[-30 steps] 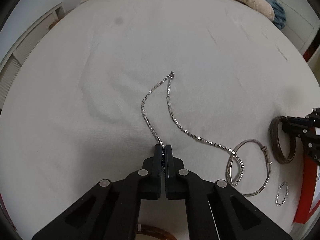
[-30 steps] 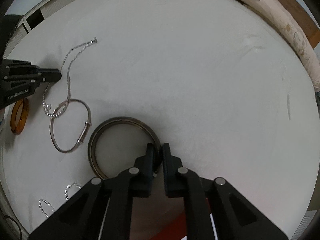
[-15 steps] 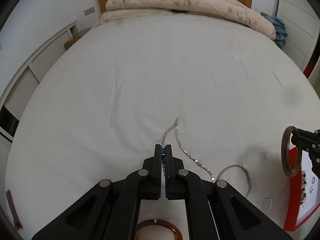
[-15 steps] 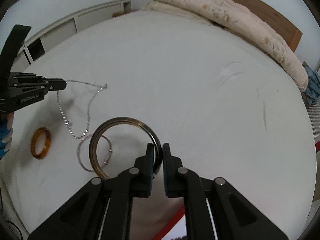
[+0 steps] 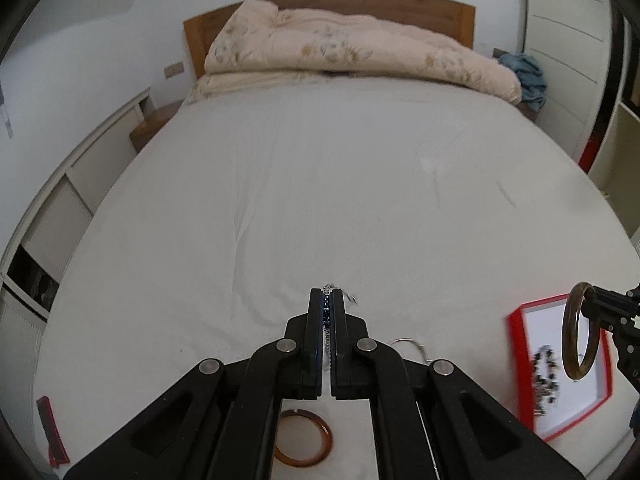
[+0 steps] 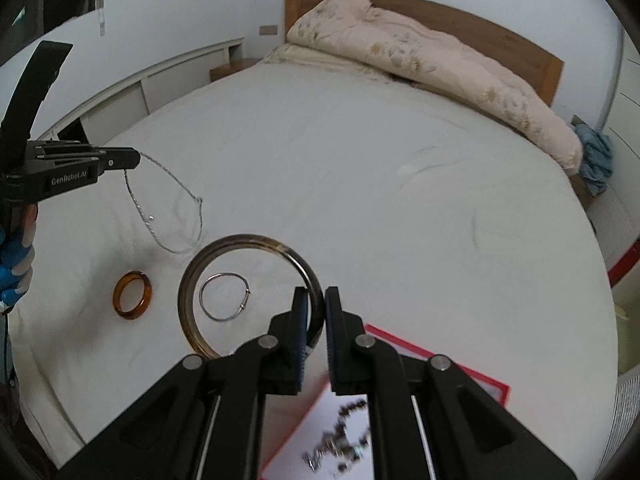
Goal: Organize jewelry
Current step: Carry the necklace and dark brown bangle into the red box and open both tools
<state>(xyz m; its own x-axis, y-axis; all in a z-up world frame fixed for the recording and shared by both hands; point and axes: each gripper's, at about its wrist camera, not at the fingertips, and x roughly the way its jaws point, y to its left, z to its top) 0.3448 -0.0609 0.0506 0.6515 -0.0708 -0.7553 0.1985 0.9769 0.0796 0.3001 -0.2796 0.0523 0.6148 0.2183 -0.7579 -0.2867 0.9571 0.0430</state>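
My left gripper [image 5: 327, 304] is shut on a silver chain necklace [image 6: 176, 208] and holds it in the air above the white bed; the chain hangs in a loop below the fingers. It also shows at the left of the right wrist view [image 6: 134, 159]. My right gripper [image 6: 316, 304] is shut on a dark brown bangle [image 6: 224, 256], lifted above the bed near a red-rimmed tray [image 5: 560, 364]. The bangle also shows in the left wrist view [image 5: 576, 336]. The tray holds a dark beaded piece [image 5: 546, 376].
An amber bangle [image 6: 132, 295] and a thin silver bangle [image 6: 224, 298] lie on the white sheet [image 5: 340, 200]. A folded quilt [image 5: 352, 52] lies at the headboard. A red object [image 5: 52, 428] sits at the bed's left edge.
Both grippers have risen from the bed. The necklace has been lifted off the sheet and the dark bangle carried up toward the red tray.
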